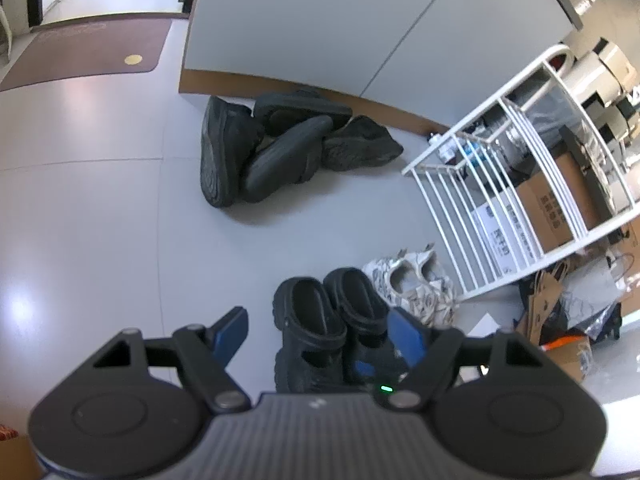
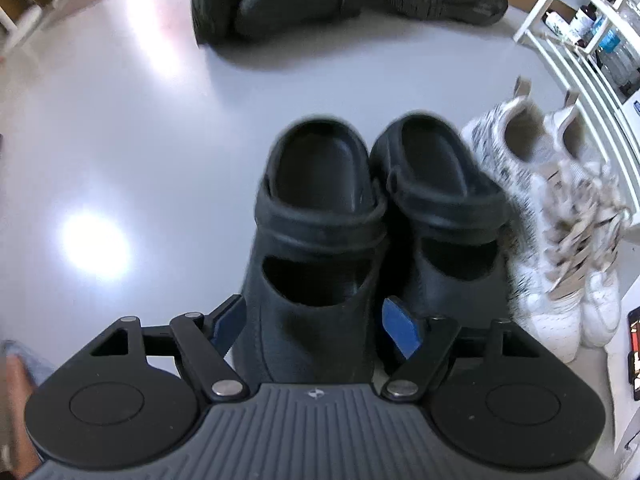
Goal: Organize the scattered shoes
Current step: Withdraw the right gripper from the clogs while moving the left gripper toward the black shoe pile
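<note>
Two black clogs stand side by side on the grey floor, the left clog [image 2: 316, 208] and the right clog [image 2: 440, 200]. My right gripper [image 2: 314, 324] hangs over the left clog's toe, which lies between its fingers. The jaws stand wide and the right pad [image 2: 400, 330] is clear of the clog. My left gripper [image 1: 320, 334] is open and empty above the same clogs [image 1: 312, 320]. A pair of white patterned sneakers [image 2: 560, 216] sits right beside them. A heap of black shoes [image 1: 280, 148] lies against the wall base, some on their sides.
A white wire rack [image 1: 500, 184] leans at the right, with cardboard boxes [image 1: 548, 204] and bags behind it. A brown mat [image 1: 88, 52] lies at the far left. Grey panels [image 1: 320, 20] close the back. Bare floor spreads to the left of the clogs.
</note>
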`<state>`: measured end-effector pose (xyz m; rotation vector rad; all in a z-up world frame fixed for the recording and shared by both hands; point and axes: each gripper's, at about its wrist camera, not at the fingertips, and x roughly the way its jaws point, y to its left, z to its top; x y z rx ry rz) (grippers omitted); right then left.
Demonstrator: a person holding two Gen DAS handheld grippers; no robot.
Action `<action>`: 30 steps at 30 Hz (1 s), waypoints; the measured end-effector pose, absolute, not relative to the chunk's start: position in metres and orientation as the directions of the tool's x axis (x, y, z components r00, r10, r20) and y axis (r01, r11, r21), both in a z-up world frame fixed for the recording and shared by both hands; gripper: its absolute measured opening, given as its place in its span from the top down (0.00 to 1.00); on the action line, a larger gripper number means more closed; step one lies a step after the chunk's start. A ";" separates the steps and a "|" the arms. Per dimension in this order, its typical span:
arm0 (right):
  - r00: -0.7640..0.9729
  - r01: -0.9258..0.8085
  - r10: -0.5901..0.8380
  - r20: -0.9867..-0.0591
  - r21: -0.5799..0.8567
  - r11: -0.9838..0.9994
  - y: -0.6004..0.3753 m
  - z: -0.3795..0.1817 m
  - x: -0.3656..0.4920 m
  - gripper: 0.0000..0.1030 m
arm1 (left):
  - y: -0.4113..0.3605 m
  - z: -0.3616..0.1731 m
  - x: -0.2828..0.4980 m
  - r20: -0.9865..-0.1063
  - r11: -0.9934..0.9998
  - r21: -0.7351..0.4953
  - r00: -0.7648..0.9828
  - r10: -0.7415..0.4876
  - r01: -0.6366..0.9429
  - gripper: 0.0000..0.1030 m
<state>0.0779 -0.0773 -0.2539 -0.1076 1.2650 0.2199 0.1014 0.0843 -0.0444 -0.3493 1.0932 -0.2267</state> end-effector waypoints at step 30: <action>0.647 -0.147 0.186 -0.739 0.119 0.982 -0.201 0.018 0.082 0.15 | 0.053 0.003 0.105 -0.746 0.960 -0.281 0.628 -0.221 0.004 0.23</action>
